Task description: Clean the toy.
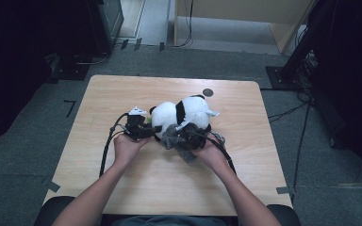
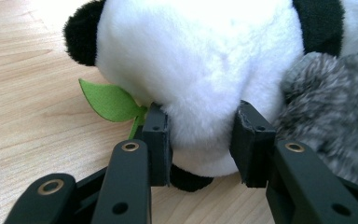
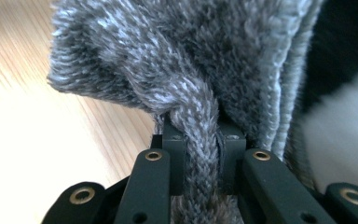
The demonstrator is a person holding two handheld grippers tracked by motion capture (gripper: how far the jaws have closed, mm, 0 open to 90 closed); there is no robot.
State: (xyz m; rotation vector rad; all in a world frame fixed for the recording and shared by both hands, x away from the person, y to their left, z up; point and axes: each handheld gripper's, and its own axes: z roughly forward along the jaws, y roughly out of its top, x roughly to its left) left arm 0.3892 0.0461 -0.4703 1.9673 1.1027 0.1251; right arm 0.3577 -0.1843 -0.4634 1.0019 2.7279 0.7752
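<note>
At table centre a toy panda (image 1: 179,113) lies lengthwise, running from nine to three o'clock. Left gripper (image 1: 143,130) pinches its white plush; a green leaf (image 2: 109,100) sits alongside. Right gripper (image 1: 185,136), at six o'clock, is clamped on a grey knitted cloth (image 1: 172,136) touching the panda.

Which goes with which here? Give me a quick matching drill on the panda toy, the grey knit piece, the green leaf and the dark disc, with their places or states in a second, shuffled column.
Things:
1. panda plush
2. grey knitted cloth
3. green felt leaf
4. dark round disc

States or places:
A. alone on the bare wood near the far edge of the table
B. a fold pinched in the right gripper
C. sticking out from under the white fur, by one black jaw
D. white fur squeezed in the left gripper

Pairs: 1-D, 2-B, 3-C, 4-A
</note>
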